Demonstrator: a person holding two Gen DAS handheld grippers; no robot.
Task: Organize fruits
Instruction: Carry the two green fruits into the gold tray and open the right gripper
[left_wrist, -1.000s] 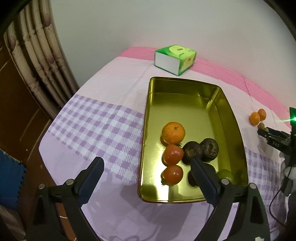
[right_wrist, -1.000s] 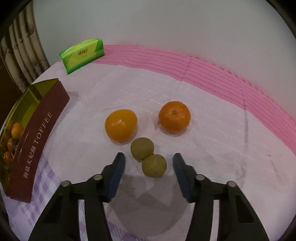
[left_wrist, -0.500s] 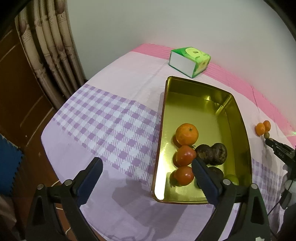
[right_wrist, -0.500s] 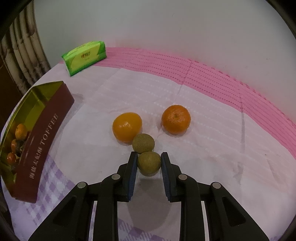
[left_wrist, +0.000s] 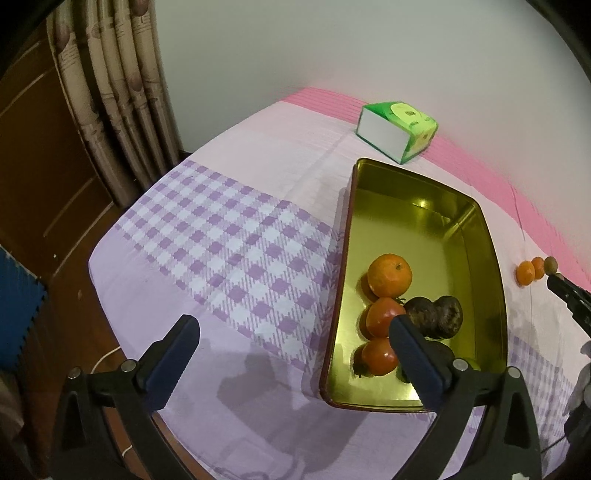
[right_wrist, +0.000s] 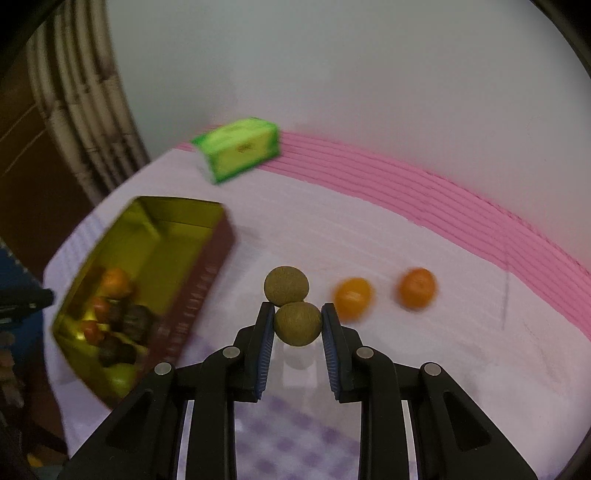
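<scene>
Right gripper (right_wrist: 297, 321) clamps a green-brown fruit (right_wrist: 297, 324) between its fingers, lifted above the tablecloth (right_wrist: 406, 240), a second green-brown fruit (right_wrist: 286, 285) just beyond and two oranges (right_wrist: 352, 297) nearby. Left gripper (left_wrist: 291, 350) hangs wide open and empty beside the gold tin (left_wrist: 424, 221) of fruit.

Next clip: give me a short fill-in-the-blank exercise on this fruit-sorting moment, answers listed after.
1. The right tongs are shut on a brownish-green ____ fruit.
2. The left tongs are ____ and hold nothing.
3. Outside the gold tin, ____ oranges lie on the tablecloth.
4. Beyond the tin stands a ____ tissue box.

Answers: round; open; two; green
</scene>
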